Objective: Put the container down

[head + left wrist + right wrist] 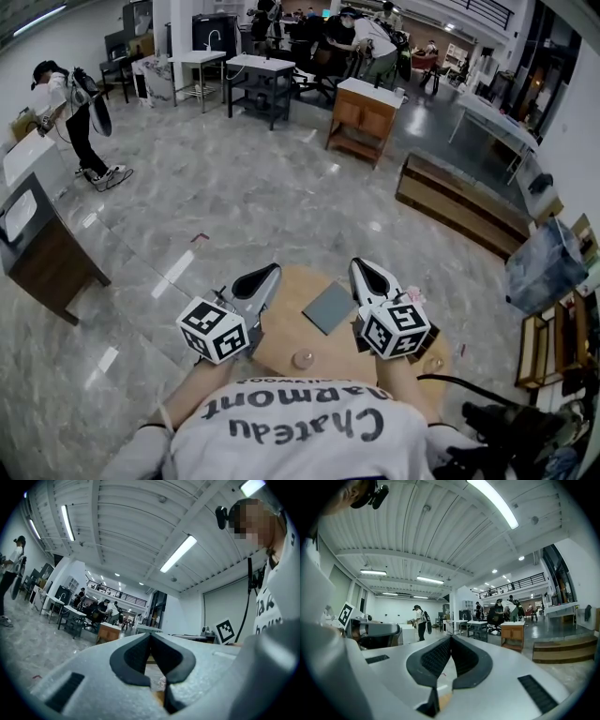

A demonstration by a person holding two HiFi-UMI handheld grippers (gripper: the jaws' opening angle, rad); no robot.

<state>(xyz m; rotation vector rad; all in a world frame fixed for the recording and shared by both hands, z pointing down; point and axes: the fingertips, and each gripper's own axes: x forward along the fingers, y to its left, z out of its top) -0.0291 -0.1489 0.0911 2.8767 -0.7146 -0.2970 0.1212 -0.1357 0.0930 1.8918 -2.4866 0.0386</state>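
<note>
Left hand-held gripper (271, 271) and right hand-held gripper (362, 268) are held shut and empty above the round table (305, 286) at lower centre, where a small clear container (303, 359) is seen resting, near edge; put-down is judged done.

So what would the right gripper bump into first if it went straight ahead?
Nothing close: the shut right gripper points over open floor; far-off desks probably come first, though depth is unclear.
</note>
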